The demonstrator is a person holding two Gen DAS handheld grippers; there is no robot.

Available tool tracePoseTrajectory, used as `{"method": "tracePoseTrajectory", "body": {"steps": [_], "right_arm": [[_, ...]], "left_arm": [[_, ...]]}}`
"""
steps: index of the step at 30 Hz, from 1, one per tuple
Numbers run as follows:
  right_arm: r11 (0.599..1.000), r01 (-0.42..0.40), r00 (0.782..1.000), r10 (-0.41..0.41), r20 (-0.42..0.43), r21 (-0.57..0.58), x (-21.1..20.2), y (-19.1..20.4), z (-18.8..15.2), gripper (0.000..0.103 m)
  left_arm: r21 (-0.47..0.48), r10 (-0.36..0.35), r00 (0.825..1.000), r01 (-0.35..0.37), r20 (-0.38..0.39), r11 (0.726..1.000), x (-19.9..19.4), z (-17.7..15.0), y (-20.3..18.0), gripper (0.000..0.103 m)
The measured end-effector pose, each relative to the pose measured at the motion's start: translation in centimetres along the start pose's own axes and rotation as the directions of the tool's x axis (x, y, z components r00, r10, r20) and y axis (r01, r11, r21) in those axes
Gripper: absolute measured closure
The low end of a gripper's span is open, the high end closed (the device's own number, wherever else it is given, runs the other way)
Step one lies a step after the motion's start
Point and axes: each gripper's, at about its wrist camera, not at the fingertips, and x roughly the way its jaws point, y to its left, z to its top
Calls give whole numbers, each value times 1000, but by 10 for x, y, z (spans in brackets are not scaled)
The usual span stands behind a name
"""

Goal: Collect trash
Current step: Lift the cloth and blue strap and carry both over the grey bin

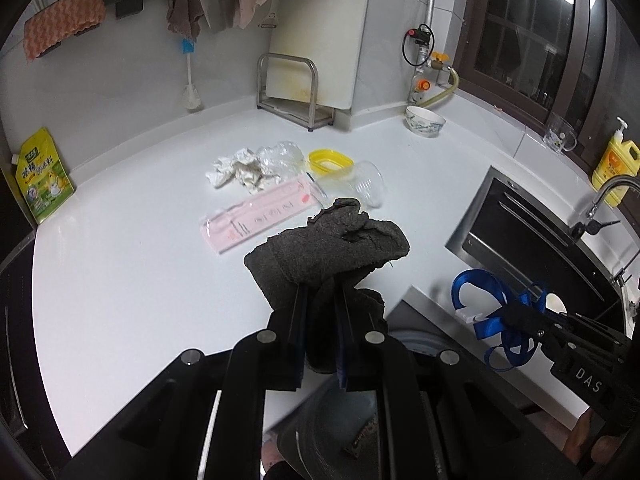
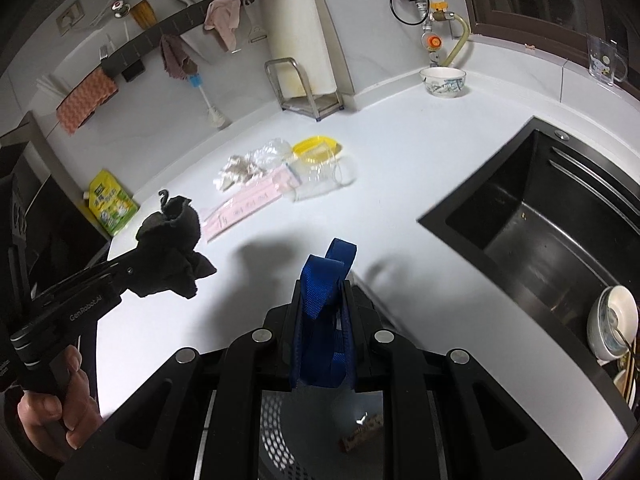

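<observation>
My left gripper (image 1: 320, 292) is shut on a dark grey rag (image 1: 332, 240), which bunches up over its fingertips; the right wrist view shows the same gripper (image 2: 132, 268) and rag (image 2: 172, 248) at the left. My right gripper (image 2: 324, 284) is shut on a folded blue strap (image 2: 320, 344), also seen as the blue strap (image 1: 492, 320) low right in the left wrist view. On the white counter ahead lie crumpled tissue (image 1: 240, 170), clear plastic wrap (image 1: 280, 158), a yellow lid (image 1: 328, 160), a clear plastic cup (image 1: 366, 184) on its side and a pink packet (image 1: 260, 212).
A black sink (image 2: 540, 224) with bowls inside is at the right. A patterned bowl (image 1: 425, 121), a cutting-board rack (image 1: 296, 96) and a yellow-green pouch (image 1: 42, 176) stand along the wall. A mesh bin (image 2: 280, 432) sits below the grippers. A hand (image 2: 52, 412) holds the left gripper.
</observation>
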Motion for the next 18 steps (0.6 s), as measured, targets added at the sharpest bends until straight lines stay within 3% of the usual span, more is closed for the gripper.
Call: {"method": "tracePoseTrajectory", "body": {"steps": [8, 18], "right_arm": [[1000, -14, 998, 12, -66, -25, -7, -10, -40, 87], [1000, -21, 987, 22, -159, 6, 5, -34, -88, 87]], "left_arm": [[8, -10, 999, 10, -50, 1000, -8, -41, -25, 91], [50, -32, 980, 42, -195, 998, 15, -98, -55, 91]]}}
